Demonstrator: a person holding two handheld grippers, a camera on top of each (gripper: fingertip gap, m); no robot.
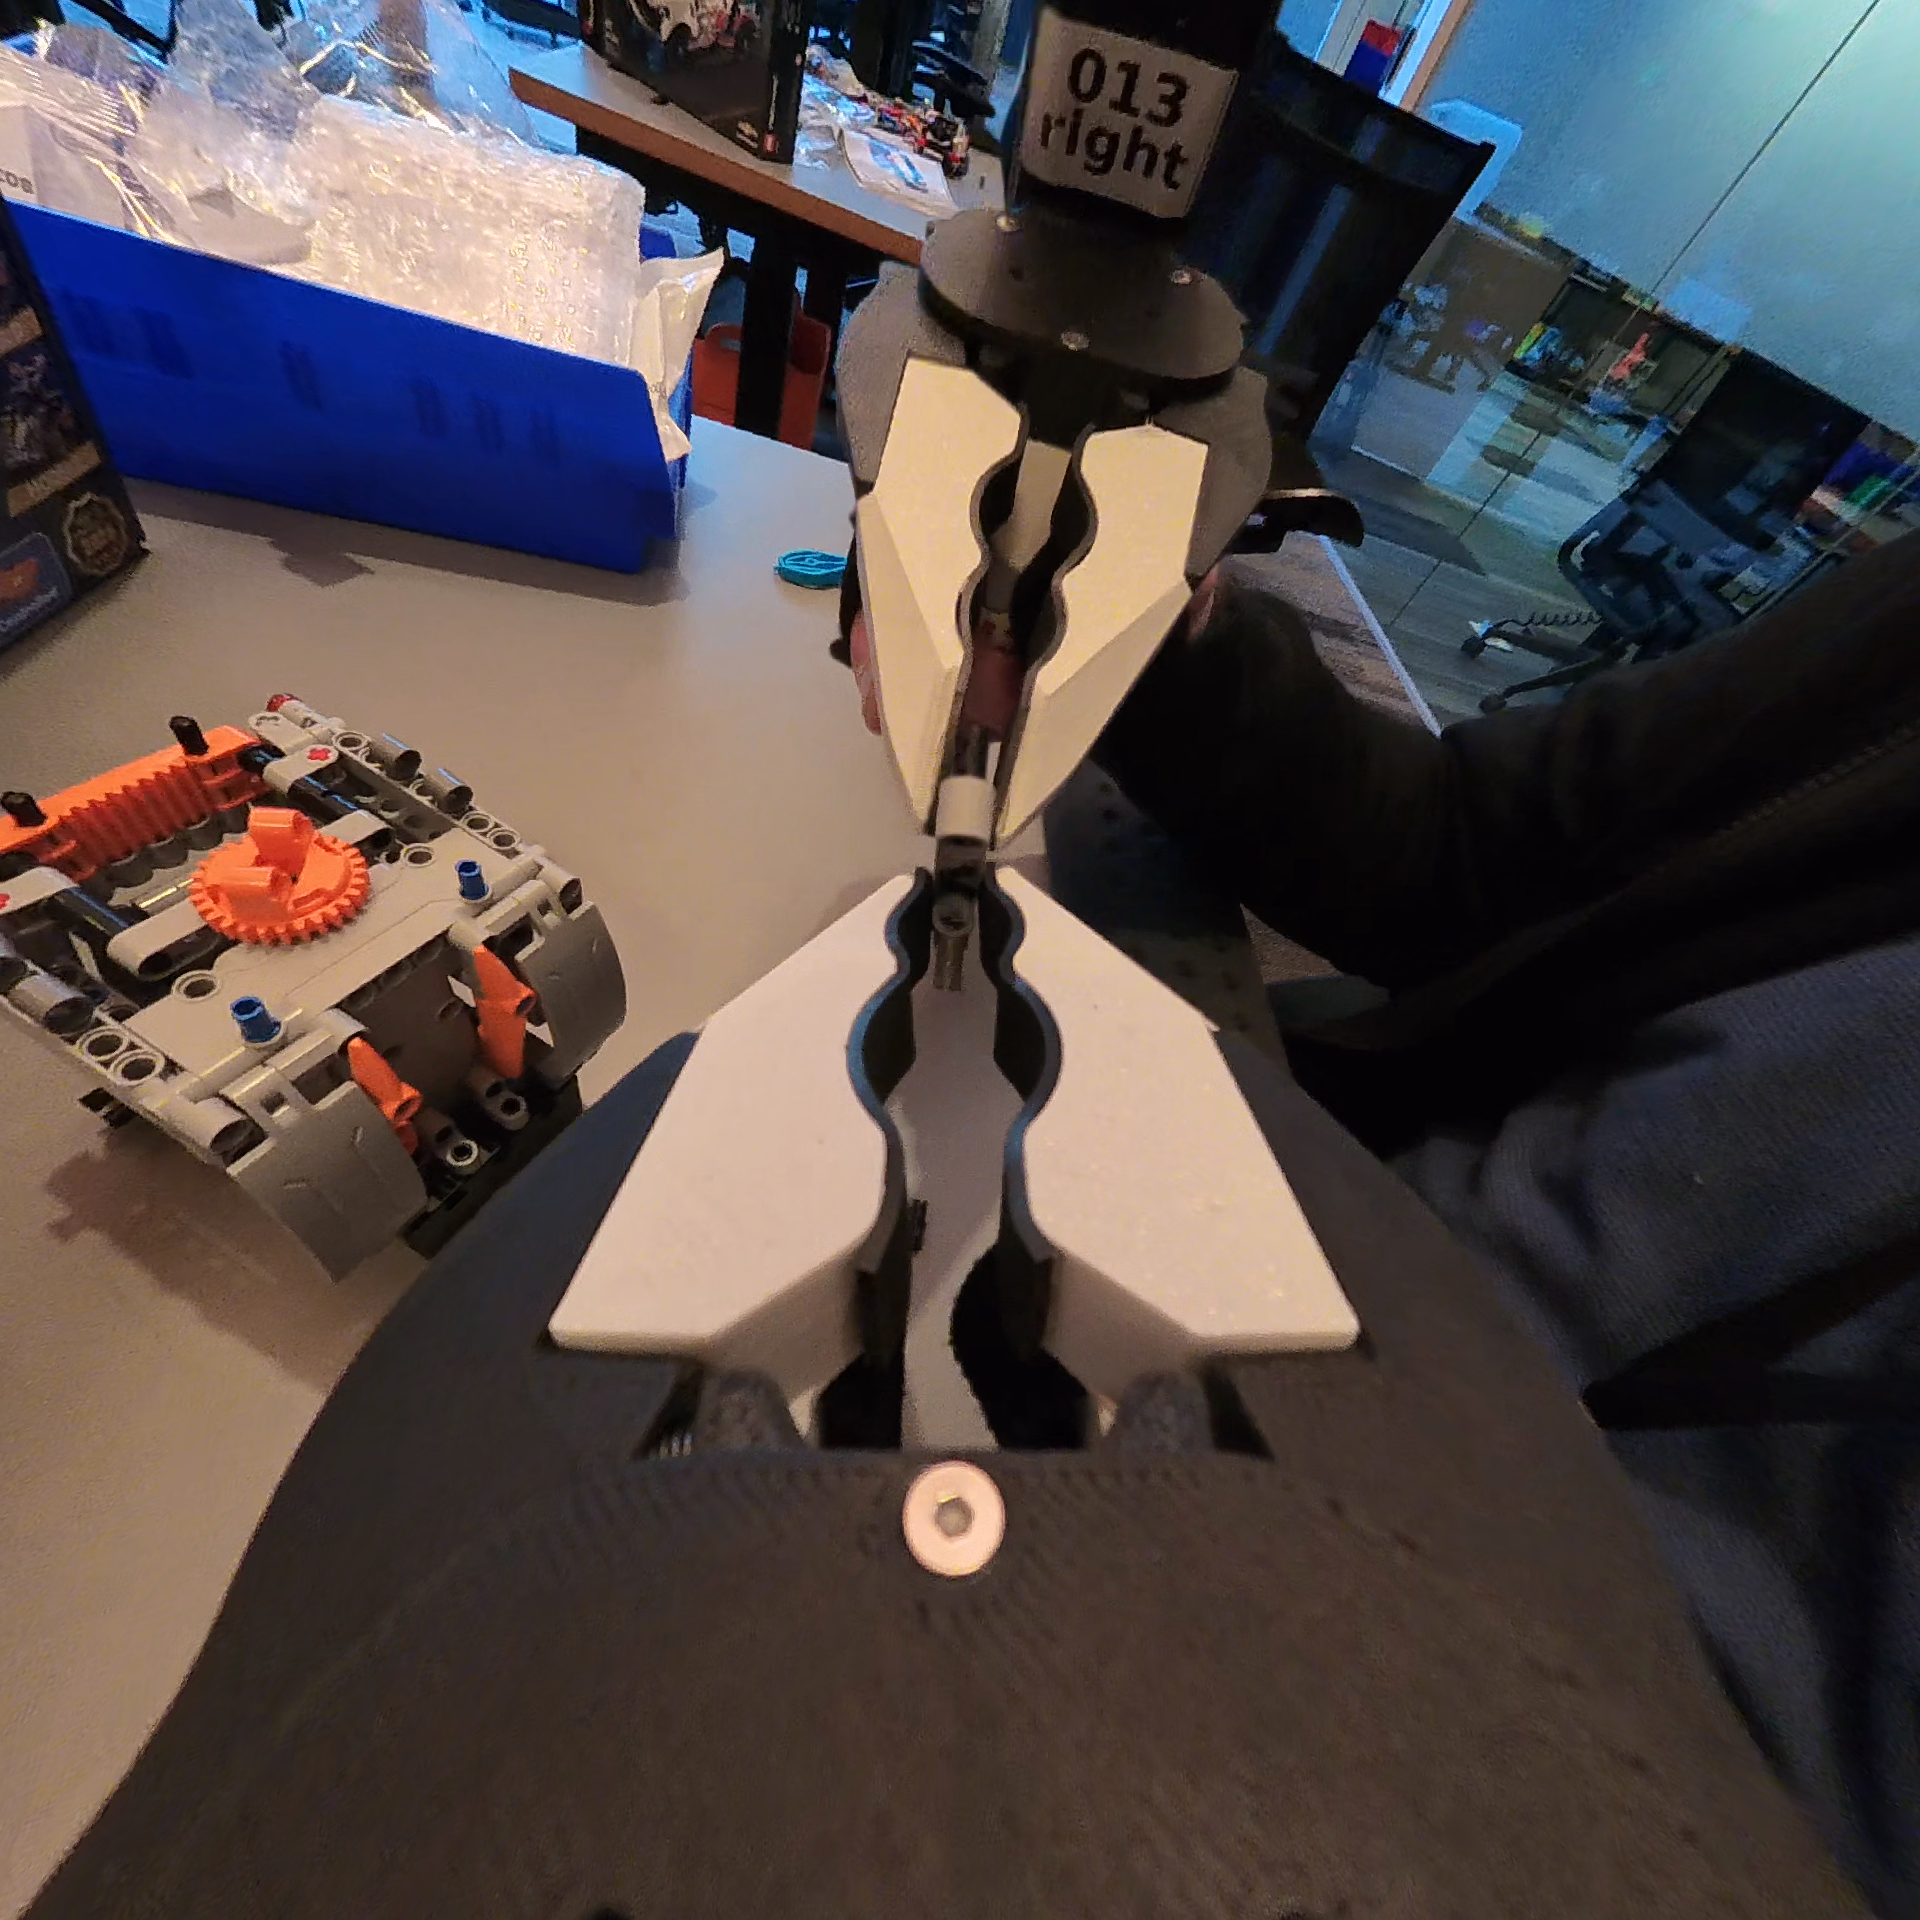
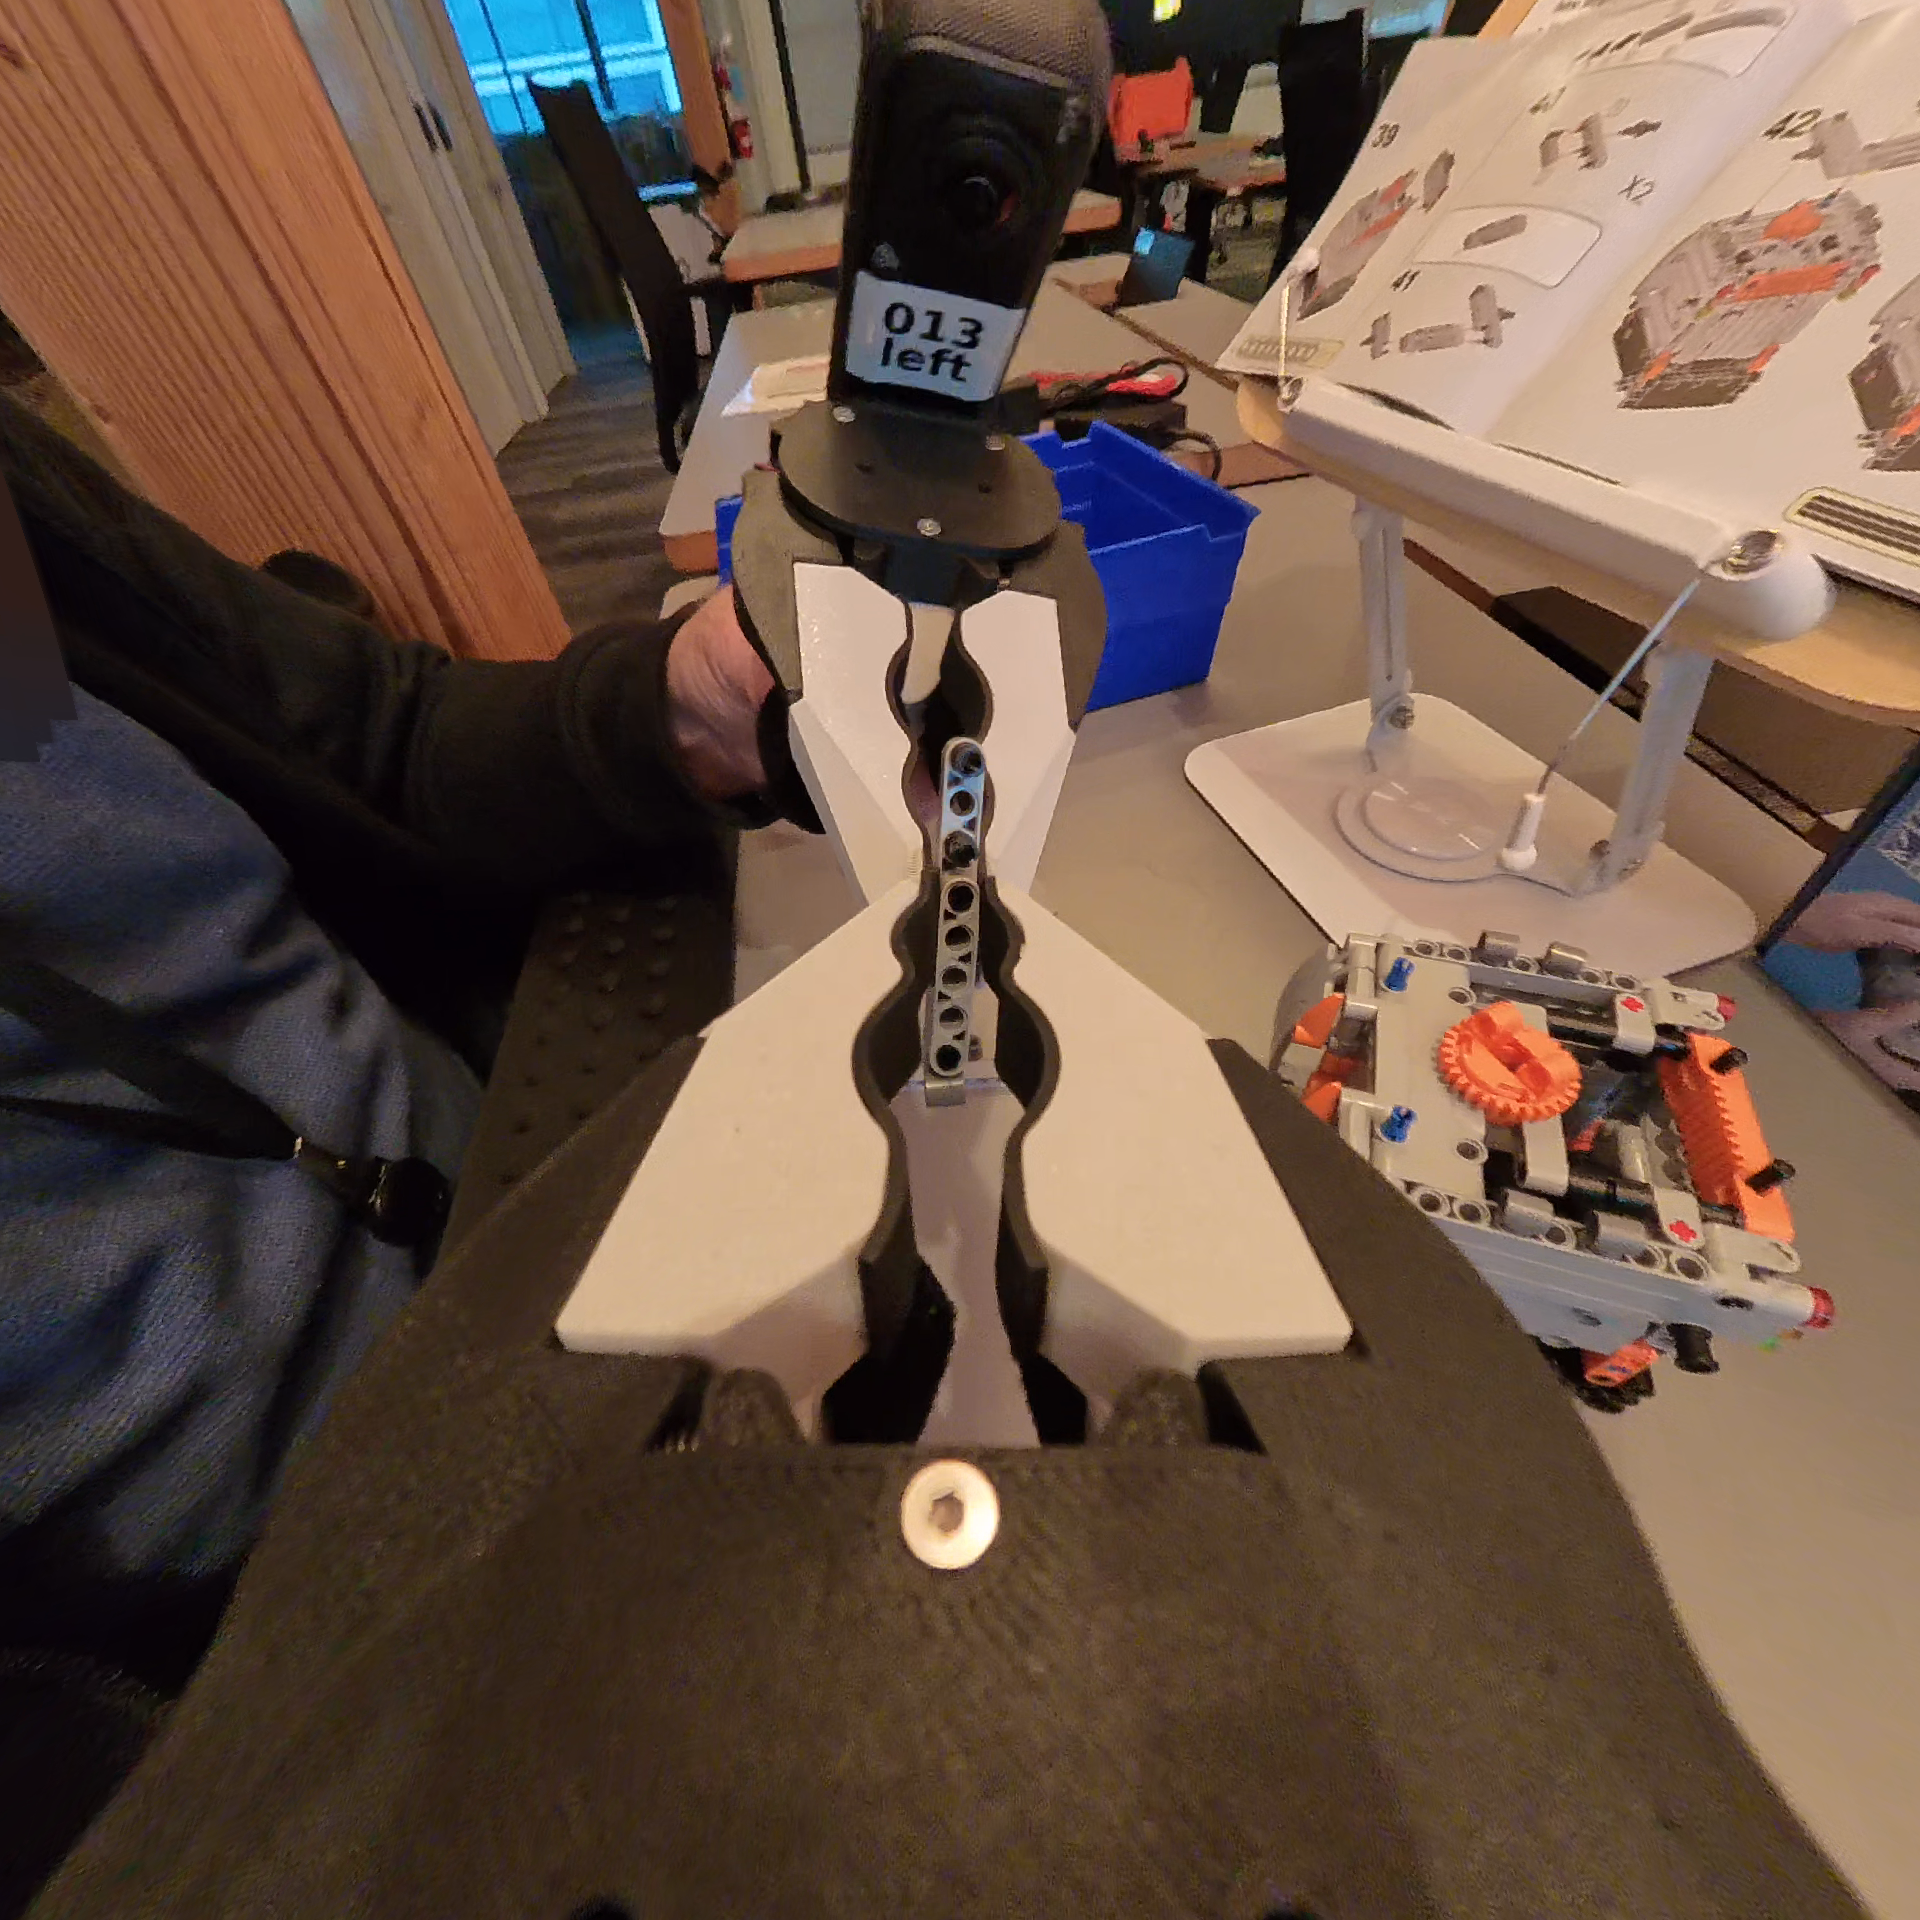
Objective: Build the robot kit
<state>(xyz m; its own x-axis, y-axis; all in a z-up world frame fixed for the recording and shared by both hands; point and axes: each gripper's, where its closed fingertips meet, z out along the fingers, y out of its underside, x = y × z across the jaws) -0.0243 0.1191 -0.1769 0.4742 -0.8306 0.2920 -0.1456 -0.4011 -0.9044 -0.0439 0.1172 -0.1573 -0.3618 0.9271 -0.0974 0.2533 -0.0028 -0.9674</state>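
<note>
While my two grippers meet tip to tip in the air over the table edge, a grey perforated liftarm beam (image 2: 956,935) runs between them, seen along its holed face in the right wrist view. My right gripper (image 2: 954,904) is clamped on the beam's near part, fingers closed against its sides. My left gripper (image 1: 951,894) is pinched on a small dark pin-like piece (image 1: 951,940) at the beam's end; whether that piece is seated in the beam I cannot tell. A white bushing (image 1: 969,808) sits at the right gripper's tips in the left wrist view. On the grey table (image 1: 644,675) beside us rests a partly built grey-and-orange brick vehicle chassis (image 1: 281,977) with an orange gear (image 2: 1509,1065) on top. Farther off: blue bin (image 1: 364,416) holding clear bubble wrap (image 1: 436,218), and an open instruction booklet (image 2: 1621,239) on a white stand (image 2: 1455,800).
</note>
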